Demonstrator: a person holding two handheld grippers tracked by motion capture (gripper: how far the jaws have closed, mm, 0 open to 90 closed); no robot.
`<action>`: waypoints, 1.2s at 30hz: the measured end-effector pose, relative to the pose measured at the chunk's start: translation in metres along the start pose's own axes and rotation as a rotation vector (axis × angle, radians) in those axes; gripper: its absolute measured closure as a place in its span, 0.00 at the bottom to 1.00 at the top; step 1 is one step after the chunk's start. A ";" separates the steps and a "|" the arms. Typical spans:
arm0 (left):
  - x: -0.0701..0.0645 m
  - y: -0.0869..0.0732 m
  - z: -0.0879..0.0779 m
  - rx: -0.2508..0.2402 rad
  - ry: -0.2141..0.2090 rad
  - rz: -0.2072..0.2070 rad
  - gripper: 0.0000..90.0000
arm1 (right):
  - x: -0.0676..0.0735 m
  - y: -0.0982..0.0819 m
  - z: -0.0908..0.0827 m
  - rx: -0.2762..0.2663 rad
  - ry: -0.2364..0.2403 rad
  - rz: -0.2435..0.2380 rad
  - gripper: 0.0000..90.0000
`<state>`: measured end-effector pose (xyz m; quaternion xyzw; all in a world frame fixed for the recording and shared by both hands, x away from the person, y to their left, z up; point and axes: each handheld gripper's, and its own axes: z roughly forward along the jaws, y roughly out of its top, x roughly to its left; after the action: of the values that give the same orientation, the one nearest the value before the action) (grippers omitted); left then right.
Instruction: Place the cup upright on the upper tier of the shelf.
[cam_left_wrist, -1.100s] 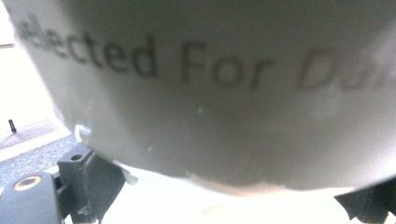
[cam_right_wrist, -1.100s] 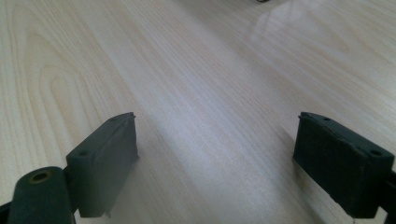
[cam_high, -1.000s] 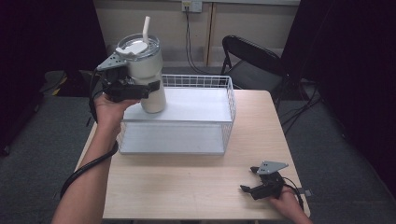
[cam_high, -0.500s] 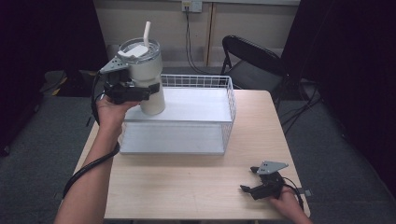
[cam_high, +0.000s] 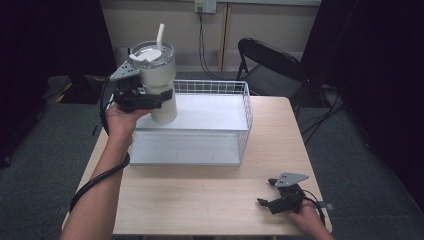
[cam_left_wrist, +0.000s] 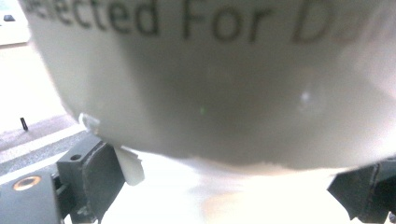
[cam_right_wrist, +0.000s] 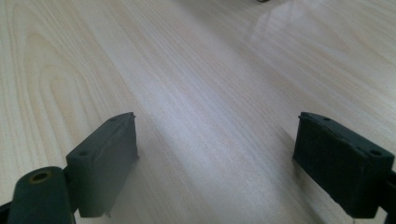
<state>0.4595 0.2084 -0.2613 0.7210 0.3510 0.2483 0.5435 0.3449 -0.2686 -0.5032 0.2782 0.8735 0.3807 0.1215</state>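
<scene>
Tumbler (cam_high: 159, 82): cream-white insulated cup with a clear lid and a white straw (cam_high: 160, 36) standing up from it; held upright in the air above the near-left corner of the basket, its base clear of the basket floor. In the left gripper view the tumbler's wall (cam_left_wrist: 210, 84) sits very close to the lens, with dark printed lettering across its upper part, cut off at the frame edges and blurred. Left gripper (cam_high: 150, 100): clamped on the tumbler's lower body, one black jaw to each side, with the person's left hand (cam_high: 121, 116) beneath it and a black cable trailing down along the forearm. Basket (cam_high: 243, 125): white wire, rectangular, with a pale flat floor, set on the far half of the table. Table (cam_high: 200, 200): light wood grain, square-edged. Right gripper (cam_high: 267, 199): resting low at the near-right corner of the table, well apart from the basket and tumbler, grey three-cornered plate on top; jaws spread wide with nothing between them, bare tabletop (cam_right_wrist: 210, 116) showing in the gap in the right gripper view. Folding chair (cam_high: 270, 65): black, behind the table's far-right side. Floor: grey carpet around the table.
</scene>
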 end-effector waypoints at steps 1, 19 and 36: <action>0.000 0.000 0.000 -0.002 0.000 0.006 0.11 | 0.000 0.000 0.000 0.000 0.000 -0.001 0.14; -0.003 -0.006 -0.001 -0.035 0.019 0.005 0.10 | 0.000 0.000 0.000 0.000 0.000 0.000 0.14; -0.004 -0.019 -0.017 -0.030 0.014 -0.019 0.12 | 0.000 0.000 0.000 0.000 0.000 0.001 0.14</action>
<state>0.4400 0.2188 -0.2747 0.7075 0.3578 0.2534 0.5543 0.3446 -0.2686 -0.5032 0.2786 0.8733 0.3807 0.1215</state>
